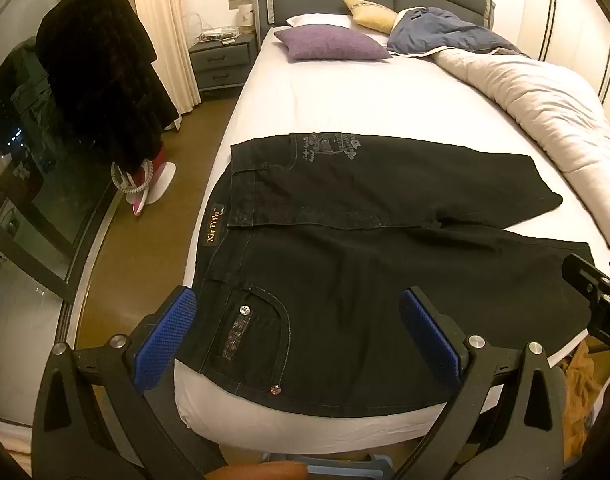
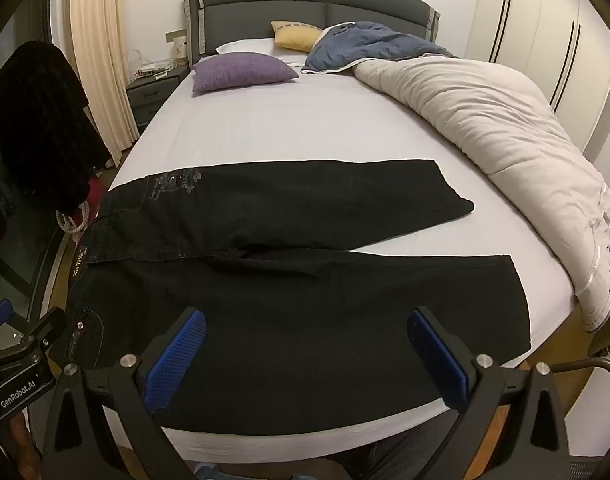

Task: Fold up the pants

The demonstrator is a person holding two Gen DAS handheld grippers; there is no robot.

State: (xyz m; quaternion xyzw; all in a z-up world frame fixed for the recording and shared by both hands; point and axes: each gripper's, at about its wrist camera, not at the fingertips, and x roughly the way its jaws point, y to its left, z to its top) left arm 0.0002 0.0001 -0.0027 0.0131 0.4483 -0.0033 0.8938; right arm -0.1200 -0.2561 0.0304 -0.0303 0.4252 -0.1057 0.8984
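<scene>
Pants (image 2: 289, 304) flat at bed (image 2: 305, 128) foot edge — far sheet bare.

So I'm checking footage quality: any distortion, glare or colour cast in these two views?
Left wrist view: heavy fisheye bending of the bed, orange cast, reflections in the glass door. Right wrist view: same bending, cooler light, black pants lose detail.
</scene>
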